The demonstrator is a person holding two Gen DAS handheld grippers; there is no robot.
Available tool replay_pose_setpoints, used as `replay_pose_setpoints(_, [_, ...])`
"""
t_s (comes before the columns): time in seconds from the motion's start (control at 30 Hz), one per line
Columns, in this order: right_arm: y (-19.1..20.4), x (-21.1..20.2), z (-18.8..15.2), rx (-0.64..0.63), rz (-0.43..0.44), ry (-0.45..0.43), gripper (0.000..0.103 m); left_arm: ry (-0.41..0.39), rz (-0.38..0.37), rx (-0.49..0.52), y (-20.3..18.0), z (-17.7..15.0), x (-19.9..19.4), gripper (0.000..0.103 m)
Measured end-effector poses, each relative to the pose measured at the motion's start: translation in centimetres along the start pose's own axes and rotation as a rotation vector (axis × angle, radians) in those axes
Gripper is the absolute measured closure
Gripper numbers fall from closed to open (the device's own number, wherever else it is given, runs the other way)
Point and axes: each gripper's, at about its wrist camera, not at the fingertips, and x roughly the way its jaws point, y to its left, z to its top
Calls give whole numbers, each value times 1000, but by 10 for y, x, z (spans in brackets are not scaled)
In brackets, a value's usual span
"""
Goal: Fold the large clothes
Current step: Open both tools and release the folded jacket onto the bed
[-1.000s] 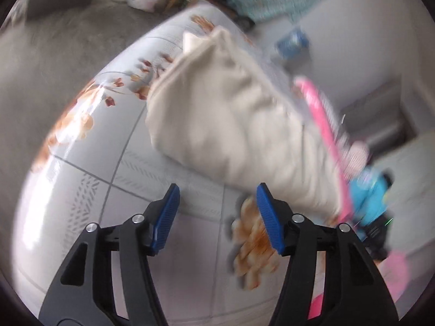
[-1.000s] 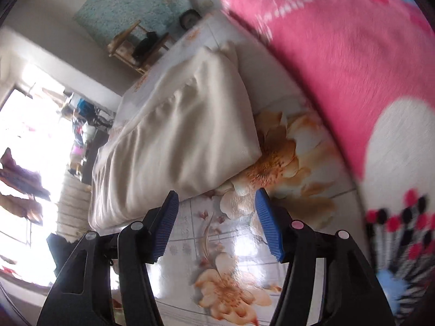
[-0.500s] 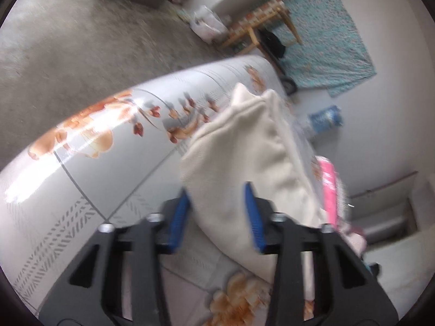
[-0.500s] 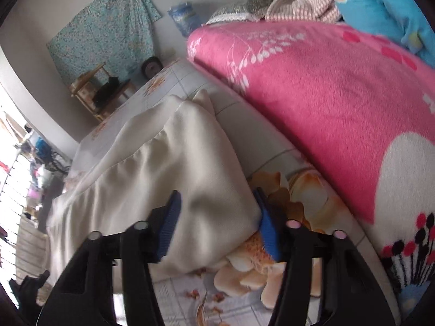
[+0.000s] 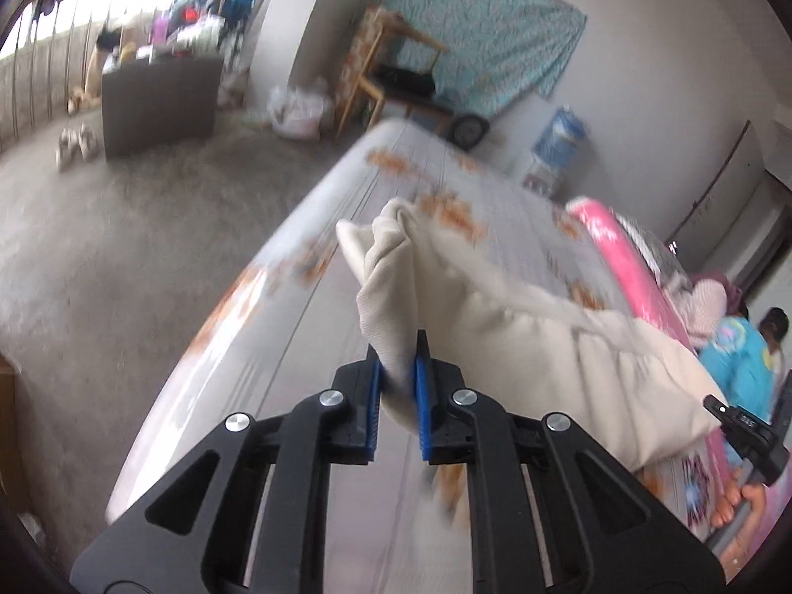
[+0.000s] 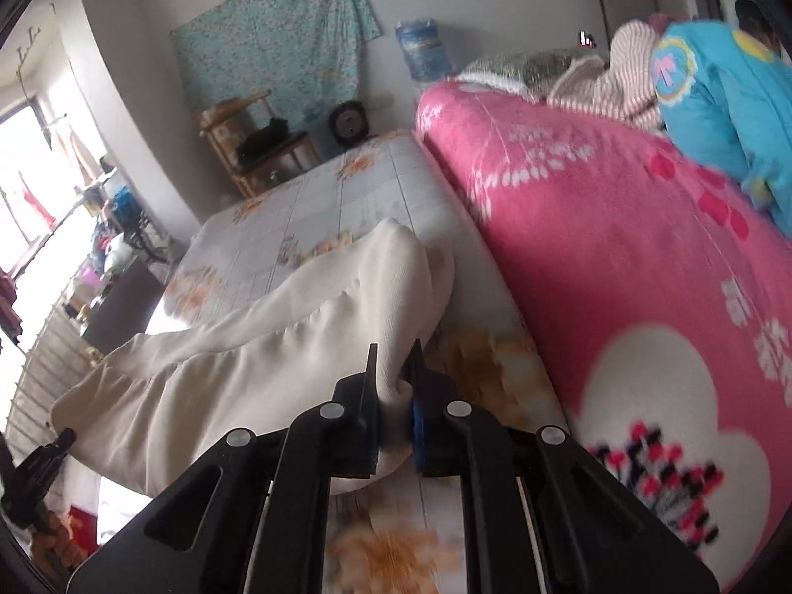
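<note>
A cream garment point(image 5: 534, 346) is folded into a long band and lifted off the flowered bed sheet point(image 5: 317, 326). My left gripper point(image 5: 398, 361) is shut on one corner of it, with cloth bunched between the blue pads. My right gripper point(image 6: 393, 371) is shut on the other corner of the cream garment point(image 6: 277, 356), which sags toward the left gripper point(image 6: 44, 450) seen at the left edge. The right gripper's body shows in the left wrist view point(image 5: 742, 425).
A pink flowered blanket point(image 6: 618, 267) is piled along the right of the bed, with a blue garment point(image 6: 717, 94) and striped clothes on it. A wooden chair point(image 6: 257, 148), a water jug point(image 6: 420, 49) and a wall stand beyond the bed. Grey floor point(image 5: 123, 247) lies left.
Both grippers went from open above the lying garment to shut on its near corners. The garment has been lifted off the sheet and hangs between them.
</note>
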Motion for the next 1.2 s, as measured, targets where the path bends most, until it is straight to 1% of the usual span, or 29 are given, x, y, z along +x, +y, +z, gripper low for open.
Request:
replay_pose_setpoints(0.03, [-7, -1, -7, 3, 12, 30, 89, 22, 3, 0, 10, -10, -5, 89])
replay_pose_setpoints(0.07, [-16, 2, -18, 3, 11, 82, 87, 45, 15, 15, 20, -18, -5, 86])
replay_pose_setpoints(0.1, [-24, 5, -26, -2, -9, 117, 78, 54, 31, 28, 26, -23, -4, 81])
replay_pose_setpoints(0.13, [-36, 7, -34, -8, -82, 140, 71, 44, 108, 41, 36, -28, -7, 83])
replay_pose_setpoints(0.17, [-48, 5, -36, 3, -146, 141, 68, 14, 180, 58, 44, -30, -14, 82])
replay_pose_setpoints(0.23, [-63, -9, -32, 56, -191, 104, 68, -53, 218, 75, 48, -25, -32, 80])
replay_pose_setpoints(0.3, [-60, -20, -23, 48, -202, 53, 66, -114, 200, 89, 44, -13, -44, 77])
replay_pose_setpoints(0.33, [-46, -22, -15, 0, -206, 19, 59, -132, 166, 120, 34, -5, -44, 76])
replay_pose_setpoints(0.37, [-33, -21, -9, -36, -196, 5, 55, -137, 131, 155, 19, 2, -39, 76])
replay_pose_setpoints(0.4, [-15, -15, -3, -84, -164, -5, 49, -134, 103, 181, 6, 7, -31, 73])
replay_pose_setpoints(0.43, [3, -7, 1, -129, -123, -5, 46, -113, 48, 219, -13, 12, -18, 67])
replay_pose_setpoints(0.5, [52, 23, 8, -241, -16, 28, 45, -82, -29, 280, -49, 21, 9, 65])
replay_pose_setpoints(0.57, [91, 56, 10, -312, 26, 68, 45, -38, -100, 348, -84, 27, 41, 52])
replay_pose_setpoints(0.6, [106, 74, 11, -327, 38, 92, 45, 14, -112, 389, -104, 29, 68, 49])
replay_pose_setpoints(0.63, [118, 93, 13, -331, 54, 118, 45, 47, -93, 411, -116, 26, 81, 50])
replay_pose_setpoints(0.67, [125, 104, 13, -336, 50, 131, 45, 101, -60, 449, -130, 23, 106, 50])
replay_pose_setpoints(0.73, [140, 138, 9, -381, -3, 176, 43, 175, 12, 491, -140, 11, 142, 48])
replay_pose_setpoints(0.77, [143, 147, 4, -407, -29, 183, 40, 158, 38, 502, -140, 8, 151, 46])
replay_pose_setpoints(0.8, [145, 154, 2, -435, -55, 175, 36, 143, 38, 506, -142, 5, 151, 44])
replay_pose_setpoints(0.83, [146, 156, 2, -444, -63, 173, 36, 155, 31, 499, -140, 8, 149, 44])
replay_pose_setpoints(0.9, [148, 145, 4, -419, -75, 188, 37, 155, 43, 482, -135, 13, 135, 45])
replay_pose_setpoints(0.93, [148, 136, 4, -405, -65, 184, 37, 140, 33, 481, -135, 15, 127, 46])
replay_pose_setpoints(0.97, [151, 121, 2, -402, -30, 162, 37, 111, -14, 484, -132, 13, 109, 46])
replay_pose_setpoints(1.0, [154, 107, -2, -412, -7, 134, 37, 100, -47, 487, -129, 13, 105, 45])
replay_pose_setpoints(1.03, [156, 98, -8, -427, 5, 119, 37, 103, -72, 493, -128, 10, 101, 42])
replay_pose_setpoints(1.07, [157, 96, -13, -439, 12, 121, 37, 123, -77, 501, -127, 5, 104, 41])
replay_pose_setpoints(1.13, [164, 108, -29, -474, 10, 164, 36, 205, -29, 520, -124, -10, 127, 38])
replay_pose_setpoints(1.17, [167, 122, -40, -502, -32, 187, 36, 205, -24, 523, -123, -15, 130, 38])
replay_pose_setpoints(1.2, [169, 126, -46, -525, -59, 173, 36, 188, -19, 530, -124, -15, 127, 38])
